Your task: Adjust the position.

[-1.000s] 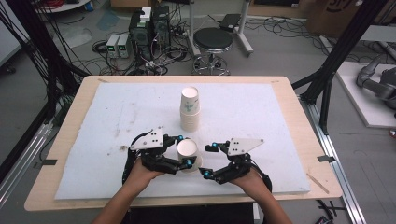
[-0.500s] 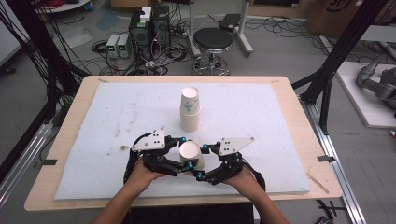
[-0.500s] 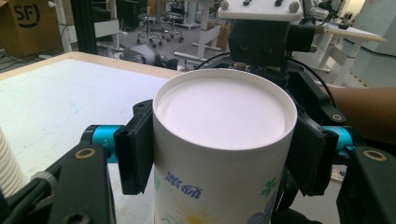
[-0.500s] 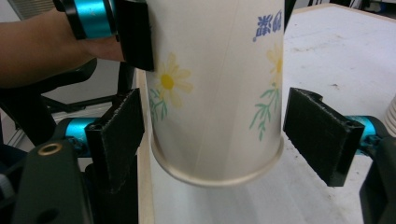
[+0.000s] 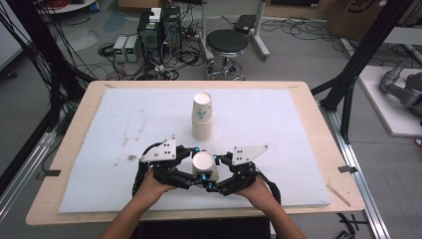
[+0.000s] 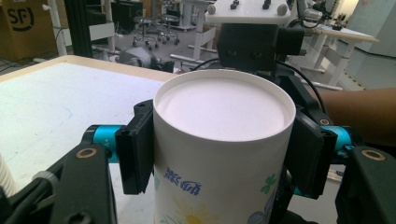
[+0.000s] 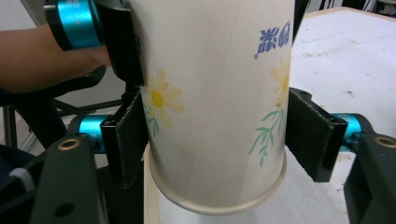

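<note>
- The left gripper (image 5: 191, 168) has its jaws closed on the upside-down paper cup (image 5: 204, 167); in the left gripper view both black pads press the cup (image 6: 224, 154) just below its flat white bottom, which faces up.
- The right gripper (image 5: 219, 172) has the same cup between its jaws, which have just been closing; in the right gripper view the left pad lies against the flowered wall of the cup (image 7: 212, 107) near its rolled rim, while I cannot tell whether the right pad touches or stands a hair off.
- The two grippers meet at the cup from opposite sides, the left gripper's jaws gripping nearer the cup's closed end, the right one's nearer its rim.
- The cup is held above the white mat (image 5: 278, 124), near the counter's (image 5: 318, 124) front edge, between the person's left hand (image 5: 154, 185) and right hand (image 5: 251, 188).
- Behind the cup, farther from the person and well apart from it, stands a stack of paper cups (image 5: 202, 117), also upside down, on the mat.
- Beyond the counter's far edge from the cup, a round black stool (image 5: 226, 47) stands on the floor.
</note>
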Available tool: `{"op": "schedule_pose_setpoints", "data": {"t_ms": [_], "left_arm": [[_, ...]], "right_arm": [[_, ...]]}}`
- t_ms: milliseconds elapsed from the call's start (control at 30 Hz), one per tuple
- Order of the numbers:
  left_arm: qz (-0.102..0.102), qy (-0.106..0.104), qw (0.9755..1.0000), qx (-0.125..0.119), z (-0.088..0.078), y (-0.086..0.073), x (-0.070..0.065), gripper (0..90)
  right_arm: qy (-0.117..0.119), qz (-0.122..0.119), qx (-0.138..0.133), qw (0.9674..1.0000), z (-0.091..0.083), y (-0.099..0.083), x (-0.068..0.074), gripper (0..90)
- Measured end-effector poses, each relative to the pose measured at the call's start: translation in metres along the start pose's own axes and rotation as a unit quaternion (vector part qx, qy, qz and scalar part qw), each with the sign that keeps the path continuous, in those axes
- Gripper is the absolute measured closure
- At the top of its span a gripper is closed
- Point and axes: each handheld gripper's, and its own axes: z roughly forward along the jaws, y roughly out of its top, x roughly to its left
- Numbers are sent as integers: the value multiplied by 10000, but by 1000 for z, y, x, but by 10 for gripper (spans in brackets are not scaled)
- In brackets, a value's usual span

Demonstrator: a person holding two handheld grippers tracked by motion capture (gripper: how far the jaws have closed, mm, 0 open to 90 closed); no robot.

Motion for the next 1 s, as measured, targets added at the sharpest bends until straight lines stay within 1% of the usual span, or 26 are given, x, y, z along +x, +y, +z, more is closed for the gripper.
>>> {"op": "schedule_pose_setpoints", "data": {"t_ms": [67, 167, 200, 233, 267, 300, 333, 400, 467, 500, 533, 600, 633, 767, 833, 900, 1000], "left_arm": [[-19, 5, 10000, 1, 0, 0, 0, 341], [-35, 37, 10000, 70, 1, 0, -1, 324], [-28, 76, 9999, 118, 2, 0, -2, 226], [-37, 106, 9998, 177, 3, 0, -3, 180], [-53, 134, 9997, 220, 4, 0, -4, 180], [-50, 101, 9996, 245, 4, 1, -4, 155], [-57, 61, 9996, 262, 4, 1, -4, 155], [-23, 68, 9995, 301, 3, 2, -4, 155], [10, 66, 9993, 365, 1, 4, -3, 155], [2, 74, 9993, 379, 0, 5, -3, 155], [25, 80, 9991, 426, -1, 7, -2, 155], [59, 112, 9985, 526, -2, 10, -2, 155], [106, 102, 9980, 621, -3, 12, -1, 155], [194, 74, 9957, 898, -2, 20, 2, 156], [238, 59, 9944, 1028, -1, 23, 3, 156], [274, 36, 9933, 1120, 0, 25, 4, 156], [300, 3, 9921, 1216, 3, 27, 4, 156]], "right_arm": [[-6, -23, 40, 10000, -1, 1, 1, 302], [-30, -127, 136, 9998, -1, 2, 1, 307], [-57, -181, 211, 9996, -2, 4, 1, 312], [-64, -230, 262, 9994, -2, 4, 2, 312], [-64, -230, 262, 9994, -2, 4, 2, 312], [-94, -252, 337, 9991, -3, 5, 2, 313], [-105, -301, 353, 9989, -4, 6, 2, 313], [-128, -361, 420, 9984, -6, 8, 2, 316], [-196, -438, 552, 9973, -9, 10, 2, 316], [-243, -510, 709, 9959, -11, 13, 1, 317], [-243, -510, 709, 9959, -11, 13, 1, 317], [-294, -596, 881, 9939, -14, 15, 0, 317], [-313, -648, 964, 9927, -15, 17, 0, 317], [-348, -795, 1298, 9877, -19, 24, -2, 318], [-351, -894, 1465, 9845, -20, 27, -3, 318], [-364, -969, 1671, 9805, -20, 31, -3, 317], [-320, -1044, 1874, 9762, -20, 35, -3, 317]]}}
